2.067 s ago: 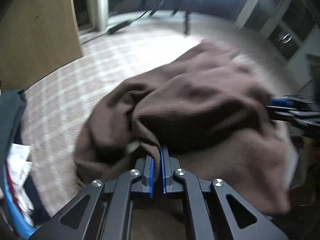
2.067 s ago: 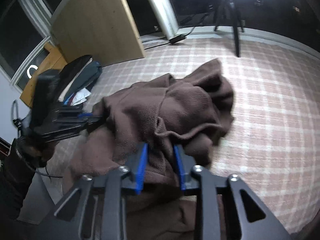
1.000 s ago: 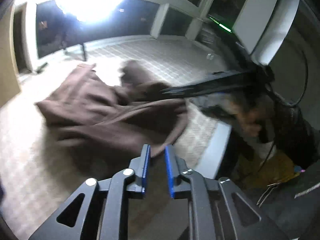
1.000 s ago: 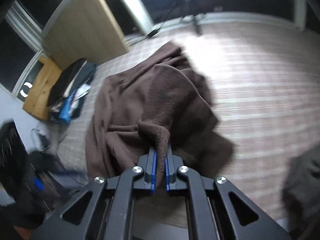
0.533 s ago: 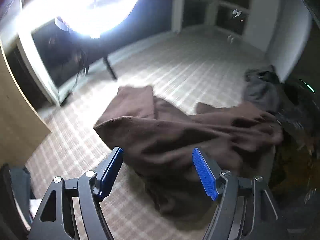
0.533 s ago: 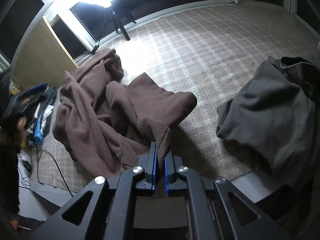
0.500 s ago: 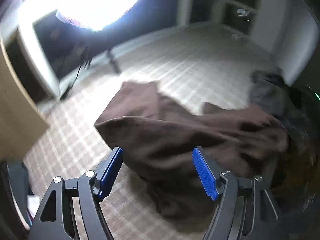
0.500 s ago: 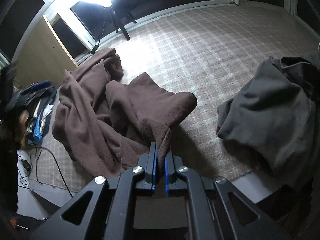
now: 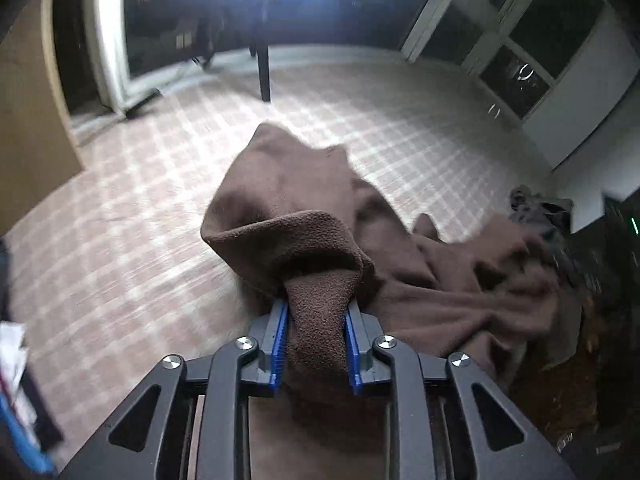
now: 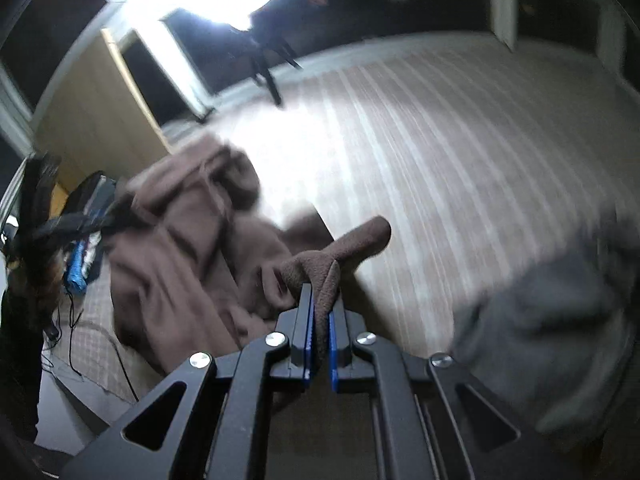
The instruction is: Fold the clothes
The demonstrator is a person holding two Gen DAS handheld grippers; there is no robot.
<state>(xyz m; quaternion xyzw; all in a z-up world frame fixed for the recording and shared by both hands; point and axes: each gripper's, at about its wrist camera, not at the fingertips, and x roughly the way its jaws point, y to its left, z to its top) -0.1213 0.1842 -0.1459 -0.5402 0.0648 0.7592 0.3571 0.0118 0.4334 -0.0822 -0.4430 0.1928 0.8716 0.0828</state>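
In the left wrist view, a wooden panel (image 9: 28, 128) stands at the far left edge, and the checked carpet (image 9: 132, 216) spreads across the floor toward a dark post (image 9: 263, 72) under a bright lamp. The left gripper (image 9: 316, 344) has its blue pads clamped on a thick bunched fold of the brown fleece garment (image 9: 304, 200), which rises in a hump just ahead of the fingers and trails off to the right in rumpled folds over the carpet. At the far right a dark grey garment (image 9: 540, 210) lies beside the fleece's far end. In the right wrist view, much blurred, a pile of dark and blue things (image 10: 82, 240) sits at the left by a wooden panel (image 10: 100, 120); the brown fleece garment (image 10: 188, 240) lies heaped on the carpet, and the right gripper (image 10: 319, 334) is pinched tight on a thin fold of it. A grey garment (image 10: 560, 320) lies at the right.
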